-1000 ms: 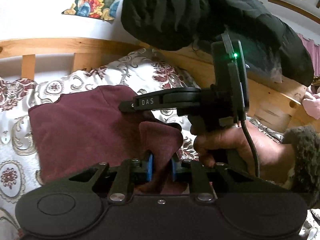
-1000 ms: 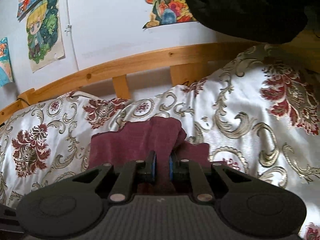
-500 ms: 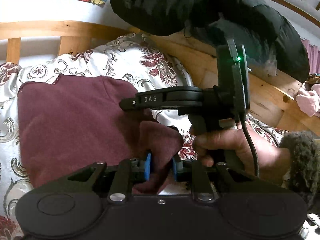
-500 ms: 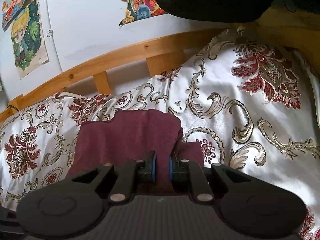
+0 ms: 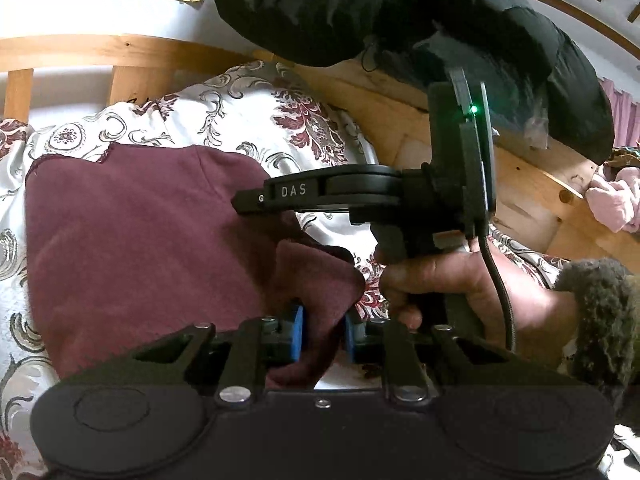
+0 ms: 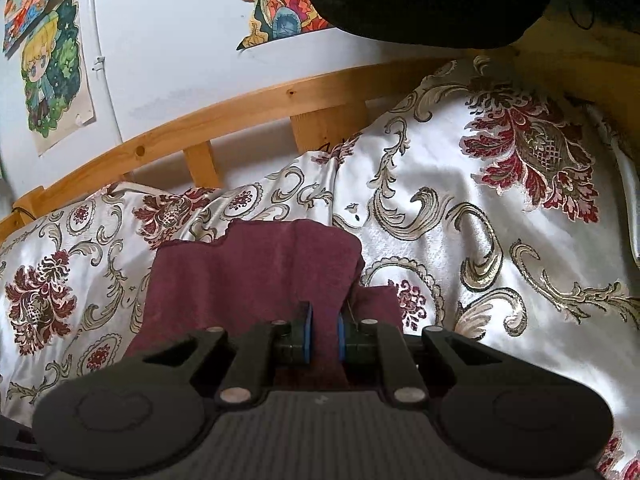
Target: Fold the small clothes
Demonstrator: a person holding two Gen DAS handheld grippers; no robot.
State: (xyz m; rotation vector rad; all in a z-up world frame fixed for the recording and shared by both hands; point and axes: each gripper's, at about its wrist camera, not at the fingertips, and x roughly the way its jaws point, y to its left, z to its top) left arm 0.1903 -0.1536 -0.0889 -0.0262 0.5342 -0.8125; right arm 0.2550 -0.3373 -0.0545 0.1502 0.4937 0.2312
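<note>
Both grippers clamp a maroon cloth (image 5: 132, 240) spread on a patterned bedspread (image 6: 460, 200). The left gripper (image 5: 320, 336) pinches a raised fold at 6 o'clock in its view; the right gripper (image 6: 323, 334) nips the cloth's near edge, blue pads (image 6: 307, 334) narrow. Each gripper body cuts off the cloth's near end. At 3 o'clock in the left view, a hand (image 5: 452, 284) grasps the right tool's handle. A black jacket (image 5: 400, 20) at 12 o'clock hides part of the wooden bed rail (image 6: 248, 108).

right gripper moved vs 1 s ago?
Yes. The right gripper, shut on the maroon garment, has swung right: the wooden rail and wall drawing shifted.
</note>
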